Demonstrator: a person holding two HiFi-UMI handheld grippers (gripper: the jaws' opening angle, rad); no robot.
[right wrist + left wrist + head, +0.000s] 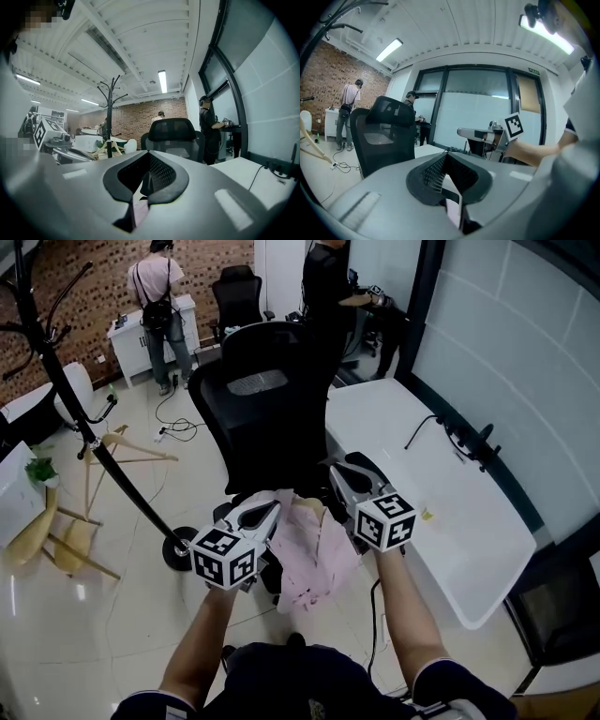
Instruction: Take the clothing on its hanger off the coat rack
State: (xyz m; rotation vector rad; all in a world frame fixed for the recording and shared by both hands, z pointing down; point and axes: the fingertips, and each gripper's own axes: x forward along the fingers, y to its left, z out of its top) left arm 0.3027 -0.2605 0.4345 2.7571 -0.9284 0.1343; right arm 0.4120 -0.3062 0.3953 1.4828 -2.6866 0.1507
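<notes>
A pale pink garment [314,559] hangs in folds between my two grippers, in front of a black office chair [267,399]. My left gripper [275,509] is shut on its left part; a pale strip of cloth shows between the closed jaws [446,154]. The right gripper [333,471] is shut on the right part, with a sliver of pink [139,208] in its jaws [149,154]. A tan piece, perhaps the hanger [309,506], peeks out at the garment's top. The black coat rack [56,371] stands apart at the left, also in the right gripper view [111,117].
A white table [422,484] with cables runs along the right, by the glass wall. The coat rack's base [178,549] sits near my left gripper. Wooden pieces [70,535] lie on the floor at left. Two people [155,296] stand at the back.
</notes>
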